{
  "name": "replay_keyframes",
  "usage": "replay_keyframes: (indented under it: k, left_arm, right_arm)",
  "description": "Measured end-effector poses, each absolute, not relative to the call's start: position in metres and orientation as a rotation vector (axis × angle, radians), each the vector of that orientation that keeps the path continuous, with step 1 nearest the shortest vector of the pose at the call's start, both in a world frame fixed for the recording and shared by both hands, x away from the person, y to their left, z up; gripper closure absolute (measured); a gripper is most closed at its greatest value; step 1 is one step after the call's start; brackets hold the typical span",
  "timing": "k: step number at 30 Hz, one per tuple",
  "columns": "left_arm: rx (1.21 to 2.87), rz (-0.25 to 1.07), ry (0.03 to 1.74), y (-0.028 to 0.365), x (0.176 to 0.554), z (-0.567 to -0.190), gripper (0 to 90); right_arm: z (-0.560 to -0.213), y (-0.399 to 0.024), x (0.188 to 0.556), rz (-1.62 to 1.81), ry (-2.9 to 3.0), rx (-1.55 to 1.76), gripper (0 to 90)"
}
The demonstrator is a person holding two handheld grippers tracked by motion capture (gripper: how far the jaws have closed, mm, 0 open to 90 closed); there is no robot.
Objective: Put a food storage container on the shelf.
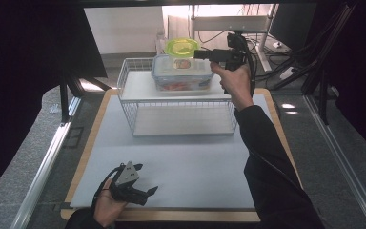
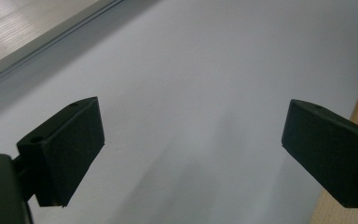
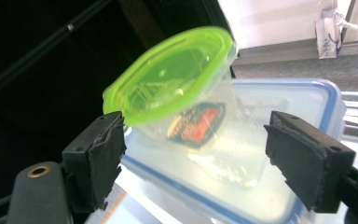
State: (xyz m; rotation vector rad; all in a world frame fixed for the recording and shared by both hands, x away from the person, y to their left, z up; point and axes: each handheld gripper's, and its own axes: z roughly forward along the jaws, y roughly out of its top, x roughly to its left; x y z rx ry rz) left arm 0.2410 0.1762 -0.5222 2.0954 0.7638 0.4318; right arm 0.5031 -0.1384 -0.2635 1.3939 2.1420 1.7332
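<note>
Left tongs lie nearest, low on the pale grey worktop by the person's edge, jaws spread wide w/ nothing between them, well apart from the work.

Further out, right tongs are held level at the top shelf of the white wire rack. Jaws spread. In the right gripper view the small clear plastic tub with the lime-green lid sits between them, lid rim just beside the left pad, other pad well clear; not pinched as far as I can tell.

Directly under and beyond the tongs: large clear rectangular box with blue-rimmed lid on the rack's top shelf. The small tub stands on that lid and looks tilted from the tongs' camera, though that may be camera angle.

Step in hand, my read: placing the tub on the box and letting go. To do it well: keep jaws wide, draw straight back along the tongs' own line, no sideways drift, so the near pad doesn't snag the green rim. If the tub rocks, re-square it before backing off.
</note>
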Motion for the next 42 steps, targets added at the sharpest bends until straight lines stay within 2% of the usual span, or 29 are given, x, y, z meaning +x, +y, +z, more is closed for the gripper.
replay_keyframes:
  k: [11, 23, 42]
  left_arm:
    - [2.088, 0.384, 0.764, 0.175, 0.241, -0.522, 5.9]
    - [2.087, 0.372, 0.745, 0.174, 0.241, -0.522, 5.7]
    - [2.105, 0.373, 0.740, 0.172, 0.242, -0.524, 5.5]
  right_arm:
    - [-0.276, -0.144, 0.476, 1.546, 2.185, 1.172, 12.9]
    - [-0.294, -0.160, 0.445, 1.545, 2.201, 1.095, 8.5]
    - [-0.357, -0.190, 0.388, 1.496, 2.271, 1.016, 2.1]
